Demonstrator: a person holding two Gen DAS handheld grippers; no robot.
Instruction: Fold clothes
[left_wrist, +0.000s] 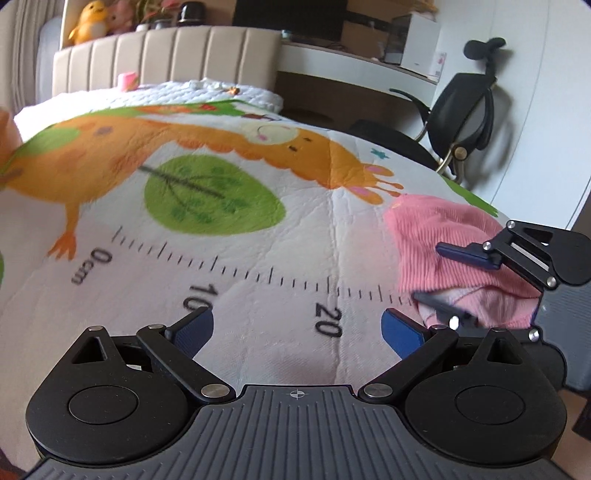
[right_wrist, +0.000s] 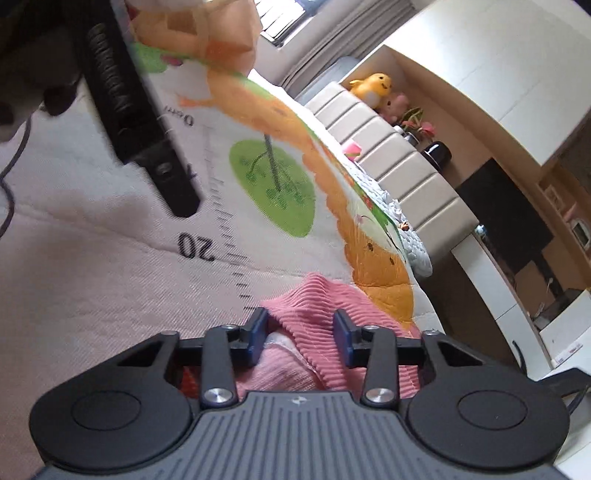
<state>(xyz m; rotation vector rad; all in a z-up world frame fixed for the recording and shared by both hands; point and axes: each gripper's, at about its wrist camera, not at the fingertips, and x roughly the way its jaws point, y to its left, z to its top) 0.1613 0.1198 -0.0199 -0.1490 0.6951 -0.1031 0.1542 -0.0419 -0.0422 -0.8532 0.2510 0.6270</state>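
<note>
A pink ribbed garment (right_wrist: 317, 332) lies bunched on the printed blanket (left_wrist: 258, 258), at the blanket's right side as the left wrist view shows it, just past the "20" mark of the ruler (left_wrist: 221, 266) printed across the cloth; a paler pink inner layer shows under the ribbed outer fold. In the right wrist view a raised ridge of that fabric stands between the blue pads of the right gripper (right_wrist: 300, 334); the jaws stand partly closed around the fold, one pad at each side of it, but whether the pads actually press on the cloth I cannot tell. In the left wrist view the same gripper (left_wrist: 458, 280) comes in from the right edge, rolled on its side, one blue finger above the garment and one dark, blurred finger below it.

The left gripper (left_wrist: 299, 328) hangs over bare blanket just beside the garment, jaws wide apart with nothing between them; its right pad is near the garment's edge.

The blanket carries an orange giraffe-like animal (left_wrist: 184, 147) and a green tree (left_wrist: 214, 199); a white quilt (left_wrist: 207, 92) lies bunched toward the beige padded headboard (left_wrist: 166, 55); a yellow plush toy (left_wrist: 88, 22) sits on the ledge behind; a black office chair (left_wrist: 469, 110) stands beside the bed, near a white desk (left_wrist: 351, 62).
</note>
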